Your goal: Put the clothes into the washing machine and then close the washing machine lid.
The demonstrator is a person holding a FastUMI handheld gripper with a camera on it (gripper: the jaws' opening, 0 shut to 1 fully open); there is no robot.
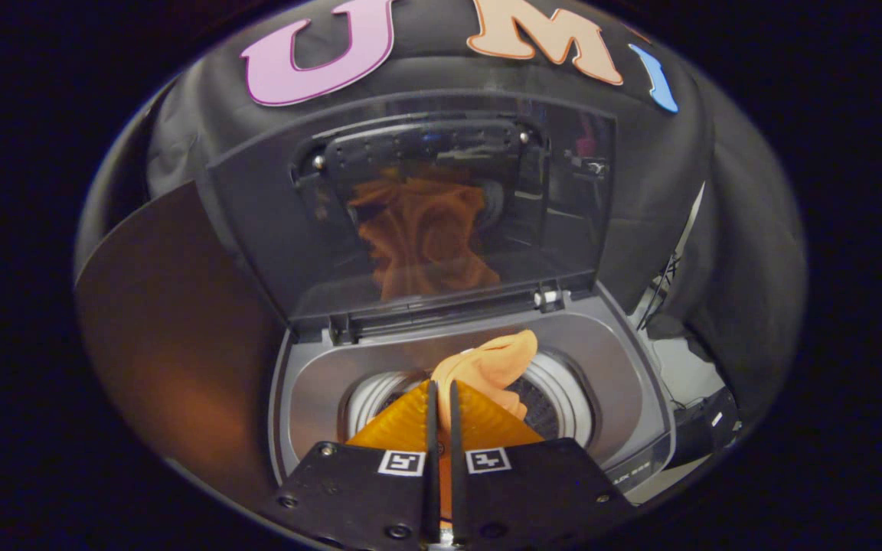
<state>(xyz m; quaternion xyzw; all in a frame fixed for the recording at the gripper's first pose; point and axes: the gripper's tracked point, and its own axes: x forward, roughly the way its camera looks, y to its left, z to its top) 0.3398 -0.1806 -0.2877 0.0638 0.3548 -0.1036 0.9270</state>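
Above the drum opening of the top-loading washing machine (625,360), the gripper (441,398) has its fingers pressed nearly together, pinching an orange garment (491,360) that bunches up just beyond their tips. Behind it, the machine's transparent lid (426,207) stands raised, mirroring the orange cloth.
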